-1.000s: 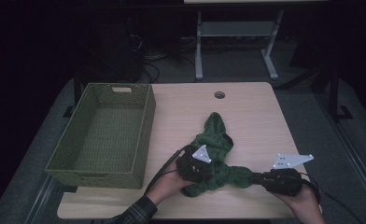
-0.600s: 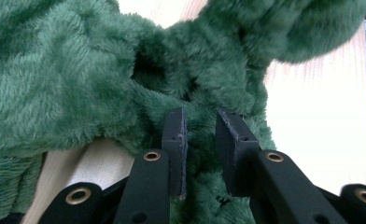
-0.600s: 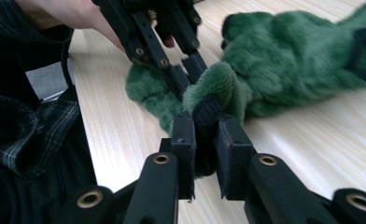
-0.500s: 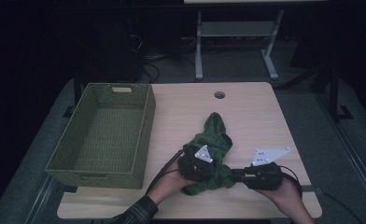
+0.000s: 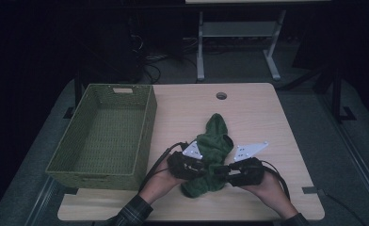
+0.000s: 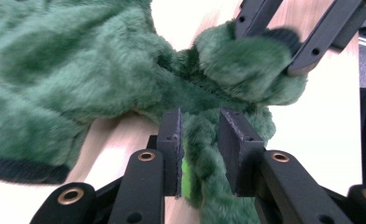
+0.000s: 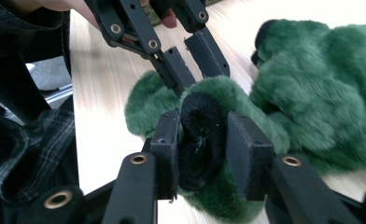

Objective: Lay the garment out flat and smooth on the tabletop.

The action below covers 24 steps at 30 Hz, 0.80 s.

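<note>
The green fleece garment [image 5: 211,157] lies bunched on the worktop [image 5: 262,117] near its front edge, right of the empty basket [image 5: 102,136], with both tools at its near end. Since a second ago the right hand-held gripper [image 5: 224,170] has slid in toward the left hand-held gripper [image 5: 202,168], and its jaws have just been opening, the black-lined cuff [image 7: 200,140] still between them, though whether the pads press it is hard to tell. The left one's jaws have also just been opening around a strip of fleece, apparently loosely, so a fold looks to be finishing.

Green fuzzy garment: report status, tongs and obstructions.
Left tongs and right tongs both around folds of the green fuzzy garment, jaws just been opening. Garment bunched on wooden table. Green woven basket apart, left.
</note>
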Available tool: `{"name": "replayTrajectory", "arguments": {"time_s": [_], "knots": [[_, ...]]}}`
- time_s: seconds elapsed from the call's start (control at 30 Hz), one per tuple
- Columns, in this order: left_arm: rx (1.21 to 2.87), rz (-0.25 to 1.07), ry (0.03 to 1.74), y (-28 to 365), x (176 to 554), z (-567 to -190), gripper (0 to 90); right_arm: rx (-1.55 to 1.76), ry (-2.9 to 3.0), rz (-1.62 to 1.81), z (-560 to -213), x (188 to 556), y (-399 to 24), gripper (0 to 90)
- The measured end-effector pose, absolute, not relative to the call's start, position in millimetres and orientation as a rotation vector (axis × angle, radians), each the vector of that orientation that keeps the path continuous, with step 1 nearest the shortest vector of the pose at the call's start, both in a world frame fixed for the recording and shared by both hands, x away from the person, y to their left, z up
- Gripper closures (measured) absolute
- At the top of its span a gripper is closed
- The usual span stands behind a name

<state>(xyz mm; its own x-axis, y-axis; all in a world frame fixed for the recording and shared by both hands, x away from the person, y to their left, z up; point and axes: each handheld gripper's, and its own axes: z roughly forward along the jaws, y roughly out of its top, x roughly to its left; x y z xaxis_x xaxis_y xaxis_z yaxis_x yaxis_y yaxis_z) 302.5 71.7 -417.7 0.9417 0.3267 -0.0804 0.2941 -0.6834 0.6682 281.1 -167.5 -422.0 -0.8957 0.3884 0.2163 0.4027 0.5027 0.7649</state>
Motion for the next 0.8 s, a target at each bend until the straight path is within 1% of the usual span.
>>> {"name": "replayTrajectory", "arguments": {"time_s": [0.27, 0.53, 0.63, 0.67, 0.8], "knots": [[2.344, 0.084, 0.439, 83.3, 302.3, -408.4, 68.1, -0.709, -2.659, -1.441, -417.3, 286.6, -161.3, 55.9], [2.339, 0.084, 0.448, 83.4, 301.2, -408.4, 68.0, -0.672, -2.660, -1.484, -405.8, 294.6, -149.6, 55.5], [2.343, 0.087, 0.447, 85.8, 300.0, -407.6, 68.0, -0.672, -2.670, -1.499, -402.6, 293.7, -152.3, 62.0], [2.347, 0.085, 0.447, 86.9, 299.3, -407.4, 68.0, -0.674, -2.675, -1.500, -402.3, 292.5, -154.8, 66.0], [2.352, 0.076, 0.463, 91.0, 294.0, -409.7, 64.2, -0.670, -2.700, -1.459, -408.7, 284.7, -163.5, 75.4]]}}
